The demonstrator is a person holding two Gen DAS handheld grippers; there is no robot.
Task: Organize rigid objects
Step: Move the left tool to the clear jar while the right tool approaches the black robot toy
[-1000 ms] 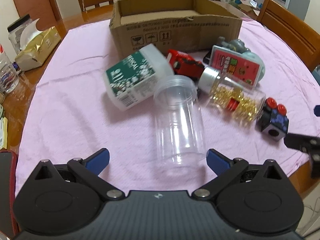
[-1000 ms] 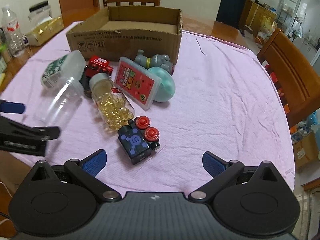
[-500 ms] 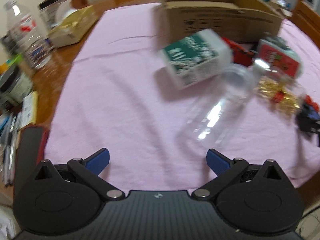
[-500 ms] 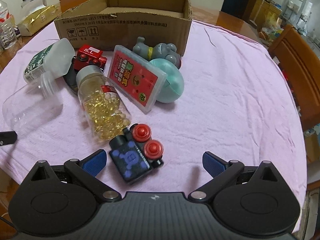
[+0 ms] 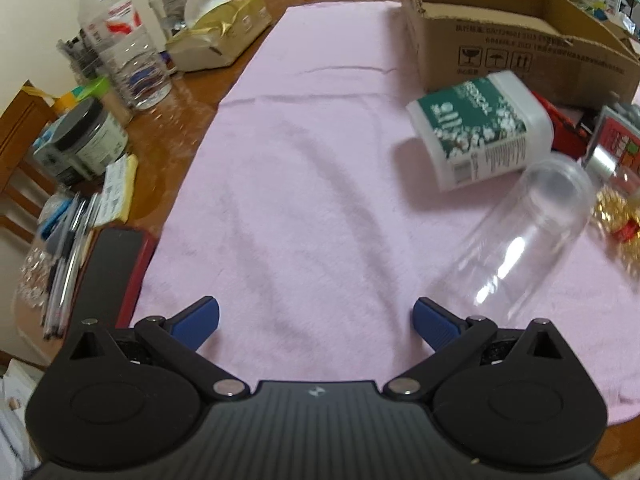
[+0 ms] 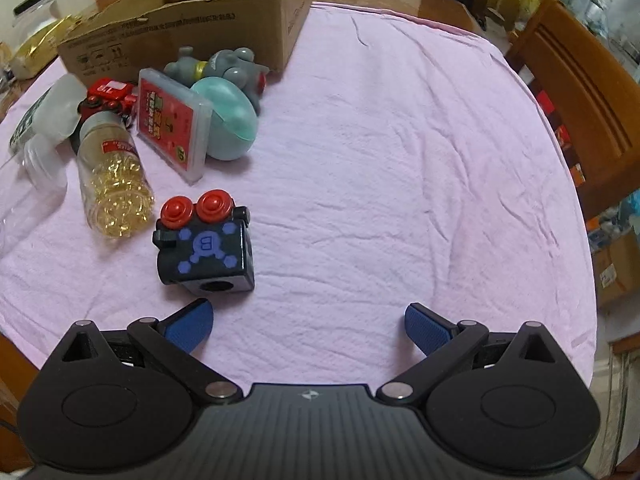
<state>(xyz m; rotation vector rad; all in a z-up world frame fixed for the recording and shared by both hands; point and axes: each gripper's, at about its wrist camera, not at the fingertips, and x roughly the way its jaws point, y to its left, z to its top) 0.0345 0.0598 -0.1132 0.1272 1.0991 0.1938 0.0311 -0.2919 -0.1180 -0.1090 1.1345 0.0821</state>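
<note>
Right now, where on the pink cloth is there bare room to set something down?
Bare cloth runs right of the black cube toy toward the chair. Another patch lies left of the white bottle. It is crowded in front of the cardboard box.

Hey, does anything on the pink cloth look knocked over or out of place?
Yes: the clear jar, white bottle and capsule bottle all lie on their sides beside the cardboard box; nothing has spilled.

My log: brown cardboard box (image 5: 516, 46) – three handling pictograms, print line unreadable | black-and-blue toy cube with red knobs (image 6: 204, 242) – "B", mirrored | red flat card case (image 6: 170, 122) – "10" | white green-labelled bottle (image 5: 480, 130) – barcode, lettering blurred
</note>
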